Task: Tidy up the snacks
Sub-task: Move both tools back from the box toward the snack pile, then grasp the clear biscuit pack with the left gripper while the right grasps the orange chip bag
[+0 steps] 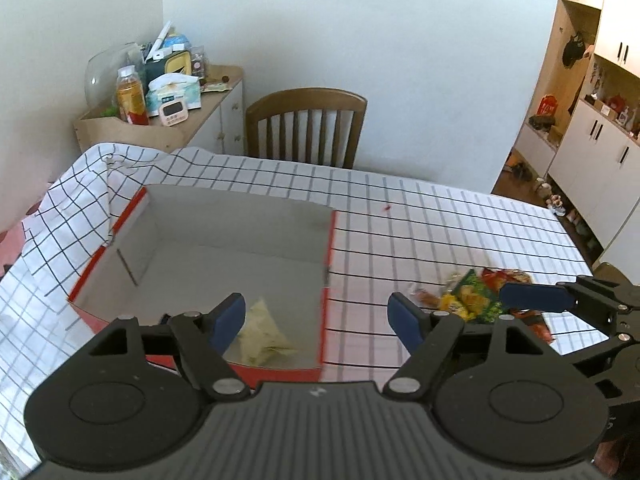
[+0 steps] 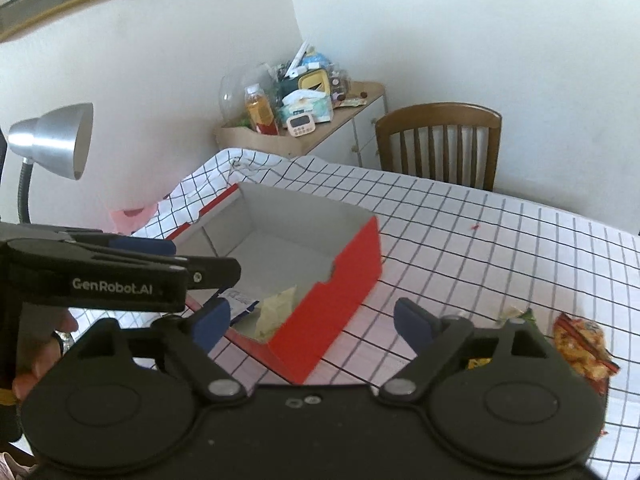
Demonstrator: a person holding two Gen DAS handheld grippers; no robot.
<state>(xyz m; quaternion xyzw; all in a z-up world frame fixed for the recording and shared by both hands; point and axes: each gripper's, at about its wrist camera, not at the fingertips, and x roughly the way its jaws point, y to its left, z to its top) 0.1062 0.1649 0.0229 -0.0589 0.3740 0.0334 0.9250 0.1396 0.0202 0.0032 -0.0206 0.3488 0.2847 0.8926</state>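
Left gripper (image 1: 316, 316) agape, red cardboard box (image 1: 326, 240)

Lighting: soft, even daylight, bright; white wall (image 1: 360, 40) slightly washed out. Shadows: faint, diffuse, inside the box (image 1: 224, 248). Distortion: strong fisheye bowing of the checked tablecloth (image 1: 440, 216); dark vignette at corners. Blur: snack packets (image 1: 476, 296) smeared; gripper bodies nearest the lens soft.

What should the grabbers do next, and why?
Probably the right gripper should reach for the snack packets on the checked cloth. Both grippers are open and empty, the red box holds only a pale packet, and the pile lies on its side.
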